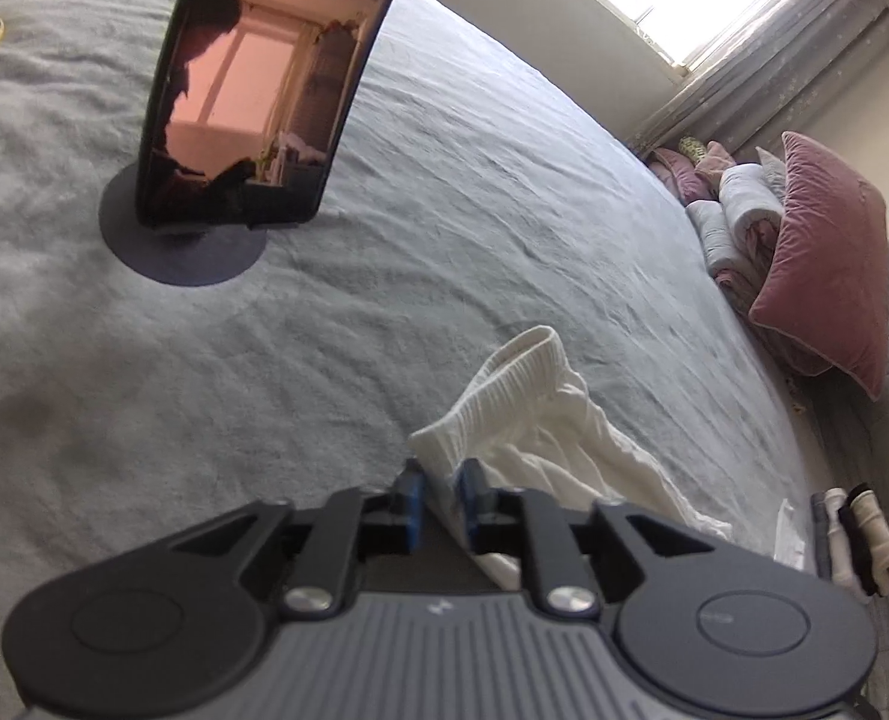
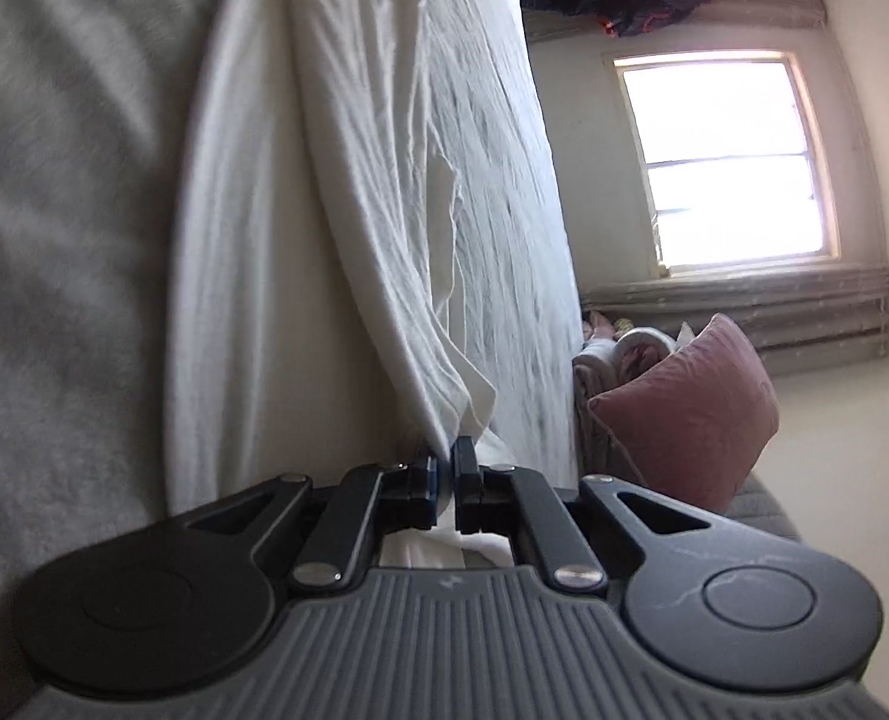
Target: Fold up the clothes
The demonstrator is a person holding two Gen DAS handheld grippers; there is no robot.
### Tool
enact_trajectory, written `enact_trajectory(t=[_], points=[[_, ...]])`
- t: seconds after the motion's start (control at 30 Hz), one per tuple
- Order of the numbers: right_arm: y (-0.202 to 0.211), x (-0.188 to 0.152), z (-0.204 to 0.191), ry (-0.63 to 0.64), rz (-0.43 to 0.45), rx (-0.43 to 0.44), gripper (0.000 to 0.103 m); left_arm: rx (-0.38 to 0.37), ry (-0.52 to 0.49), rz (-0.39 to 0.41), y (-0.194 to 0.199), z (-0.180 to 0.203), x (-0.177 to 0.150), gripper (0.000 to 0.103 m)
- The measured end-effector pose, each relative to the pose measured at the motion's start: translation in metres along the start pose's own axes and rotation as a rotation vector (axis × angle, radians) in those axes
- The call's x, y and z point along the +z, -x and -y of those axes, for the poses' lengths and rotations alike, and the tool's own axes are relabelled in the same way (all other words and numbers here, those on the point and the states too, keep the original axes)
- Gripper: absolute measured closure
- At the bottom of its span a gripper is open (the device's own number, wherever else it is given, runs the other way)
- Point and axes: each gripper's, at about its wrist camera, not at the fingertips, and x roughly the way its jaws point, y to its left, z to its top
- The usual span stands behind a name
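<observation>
My left fingers (image 1: 411,495) stand slack around the ribbed band of the white garment (image 1: 540,420) on the bed (image 1: 444,210), my right gripper (image 2: 444,480) pinches its far end, so I should lay that down flat.

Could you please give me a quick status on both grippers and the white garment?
Left gripper parted, white garment edge between the pads. Right gripper shut on garment's other end. Phone stand on grey bedspread, clear of the garment.
</observation>
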Motion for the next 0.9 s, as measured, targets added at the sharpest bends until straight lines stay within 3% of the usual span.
enact_trajectory(t=[0.07, 0.2, 0.4, 0.47, 0.6, 0.9], points=[[-0.002, 0.000, 0.009, -0.018, -0.002, 0.024, 0.092, 0.005, -0.018, 0.032, 0.010, 0.006, 0.001, 0.063], [0.003, -0.009, 0.038, -0.144, 0.001, 0.147, 0.073, -0.005, -0.100, 0.106, 0.030, 0.021, 0.001, 0.060], [0.005, -0.025, 0.090, -0.467, 0.034, 0.500, 0.072, -0.030, -0.200, 0.118, 0.022, 0.044, 0.000, 0.063], [0.000, -0.029, 0.105, -0.569, 0.051, 0.605, 0.072, -0.026, -0.224, 0.115, 0.014, 0.052, 0.000, 0.070], [0.000, -0.027, 0.122, -0.715, 0.104, 0.706, 0.072, -0.032, -0.255, 0.114, 0.002, 0.065, 0.000, 0.070], [-0.098, -0.029, 0.159, -0.995, 0.107, 0.883, 0.072, -0.008, -0.301, 0.093, -0.026, 0.077, 0.002, 0.072]])
